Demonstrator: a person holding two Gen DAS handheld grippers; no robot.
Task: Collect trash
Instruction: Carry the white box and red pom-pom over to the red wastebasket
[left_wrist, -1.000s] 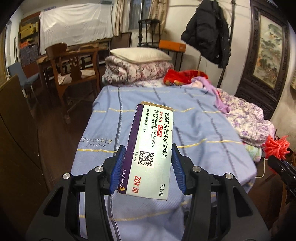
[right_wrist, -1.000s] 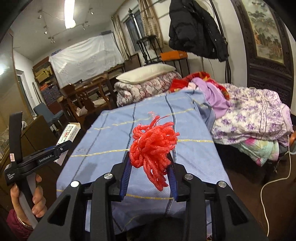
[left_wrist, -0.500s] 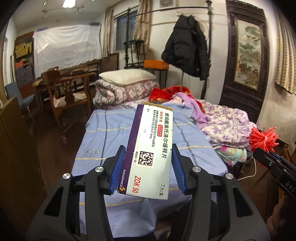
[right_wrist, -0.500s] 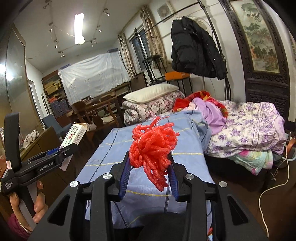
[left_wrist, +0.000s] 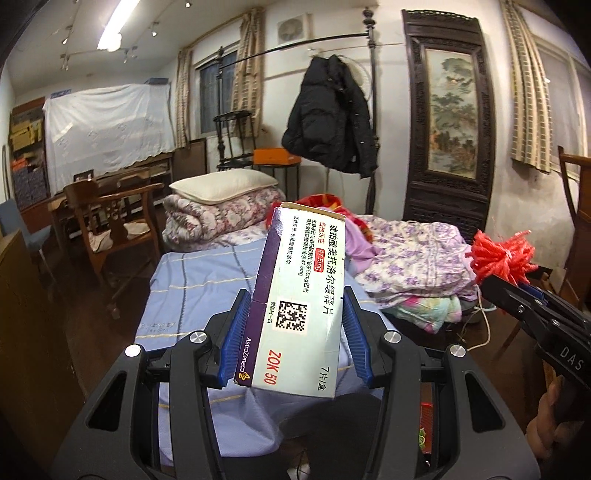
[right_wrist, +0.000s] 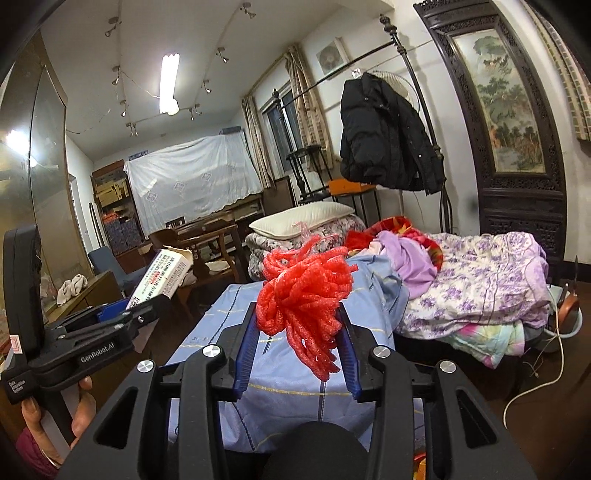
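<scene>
Trash sits in both grips: a white-and-purple medicine box (left_wrist: 301, 306) stands upright between the blue pads of the left hand-held gripper (left_wrist: 295, 328), clamped by its long sides with its printed face toward the camera and its top end rising well above the fingertips. A red foam-net bundle (right_wrist: 303, 299) is pinched in the right hand-held gripper (right_wrist: 297, 339), its loops bulging over and spilling down between the closed-in pads. Both are held in the air, above the near end of the bed (left_wrist: 192, 288).

From the left wrist view, the right hand-held gripper juts in at the far right with the red bundle at its tip. From the right wrist view, the left one shows at the lower left, box angled upward.

Ahead of both grippers lies the blue striped sheet (right_wrist: 295, 384). Beyond it, a white pillow (left_wrist: 225, 186) rests on a folded floral quilt (left_wrist: 218, 218). To the right, floral purple bedding (right_wrist: 476, 280) is heaped. Farther back hangs a black jacket (left_wrist: 332, 118), with a wooden chair (left_wrist: 107, 221) to the left.
</scene>
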